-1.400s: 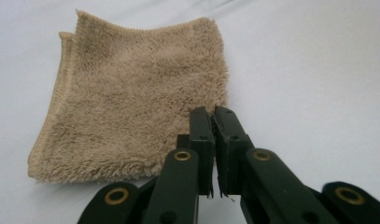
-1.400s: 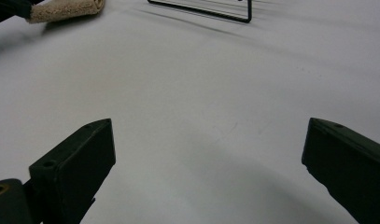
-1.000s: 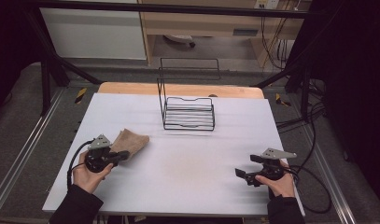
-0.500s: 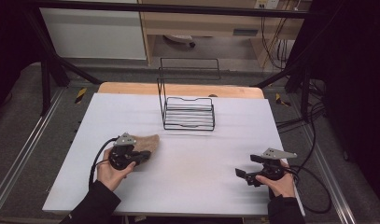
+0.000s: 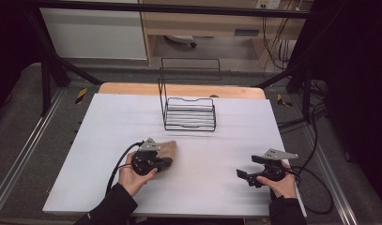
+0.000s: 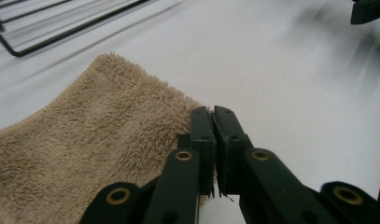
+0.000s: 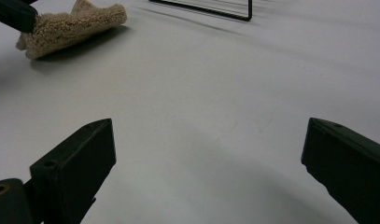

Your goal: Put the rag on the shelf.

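Note:
A tan fluffy towel [image 5: 168, 146] lies on the white table [image 5: 235, 136], left of centre. My left gripper [image 5: 166, 162] is shut on its near right edge, with the pile pinched between the jaws. Seen from the left gripper view, the towel [image 6: 85, 140] spreads left of the closed left gripper [image 6: 212, 113]. My right gripper [image 5: 248, 168] rests open at the table's near right, jaws pointing left. Across bare table, the right gripper view shows the open right gripper [image 7: 208, 135] facing the bunched towel [image 7: 71, 23].
A black wire rack [image 5: 188, 115] stands at the back centre of the table, just beyond the towel; its base wires [image 6: 38, 28] lie close ahead of the left gripper. A wooden strip [image 5: 132, 89] runs along the far edge. Cables trail from both grippers.
My left gripper has slid to the right across the table, dragging the towel with it. The right gripper has stayed where it was.

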The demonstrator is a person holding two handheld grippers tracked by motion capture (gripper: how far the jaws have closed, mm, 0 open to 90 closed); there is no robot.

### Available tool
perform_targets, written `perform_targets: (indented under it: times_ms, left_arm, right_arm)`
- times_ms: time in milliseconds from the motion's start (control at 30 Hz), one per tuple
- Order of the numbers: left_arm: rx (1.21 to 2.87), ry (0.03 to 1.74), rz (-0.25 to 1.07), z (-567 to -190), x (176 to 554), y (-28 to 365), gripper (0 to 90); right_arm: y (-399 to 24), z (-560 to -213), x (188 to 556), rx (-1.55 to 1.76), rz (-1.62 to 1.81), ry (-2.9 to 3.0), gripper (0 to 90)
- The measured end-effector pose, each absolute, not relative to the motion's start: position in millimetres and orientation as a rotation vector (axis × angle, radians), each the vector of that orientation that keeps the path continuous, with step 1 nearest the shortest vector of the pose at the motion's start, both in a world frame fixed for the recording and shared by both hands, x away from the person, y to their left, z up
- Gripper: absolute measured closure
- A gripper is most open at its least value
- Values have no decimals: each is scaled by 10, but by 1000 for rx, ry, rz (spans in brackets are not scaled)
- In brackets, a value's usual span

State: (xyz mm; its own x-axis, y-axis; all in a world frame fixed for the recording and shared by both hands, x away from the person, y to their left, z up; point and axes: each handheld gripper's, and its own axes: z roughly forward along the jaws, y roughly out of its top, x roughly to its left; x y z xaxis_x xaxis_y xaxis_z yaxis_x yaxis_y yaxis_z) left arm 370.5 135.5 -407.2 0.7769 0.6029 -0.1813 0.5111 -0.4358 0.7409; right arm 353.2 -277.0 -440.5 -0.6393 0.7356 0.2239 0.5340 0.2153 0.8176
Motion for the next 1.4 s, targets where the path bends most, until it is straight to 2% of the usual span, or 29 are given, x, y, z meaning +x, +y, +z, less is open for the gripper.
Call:
perform_targets:
  times_ms: [467, 700, 867, 1100, 1267, 1400]
  left_arm:
    - [2196, 805, 99, -4293, 3675, 1163, 845]
    - [2172, 777, 116, -4139, 3648, 1323, 645]
    - [2182, 814, 198, -4037, 3639, 1585, 500]
    - [2187, 923, 232, -4177, 3616, 1917, 358]
    - [2170, 1003, 220, -4299, 3570, 2059, 350]
    - [2153, 1023, 204, -4381, 3551, 2074, 431]
  right_arm:
    - [-2766, -4410, 3533, 1212, 1381, 2279, 34]
    - [-2765, -4412, 3533, 1209, 1381, 2279, 34]
    - [-2755, -4415, 3531, 1216, 1379, 2280, 34]
    - [-2748, -4422, 3534, 1215, 1374, 2283, 34]
    - [-2739, -4424, 3535, 1220, 1375, 2280, 35]
    - [-2708, -4426, 3538, 1221, 1369, 2277, 34]
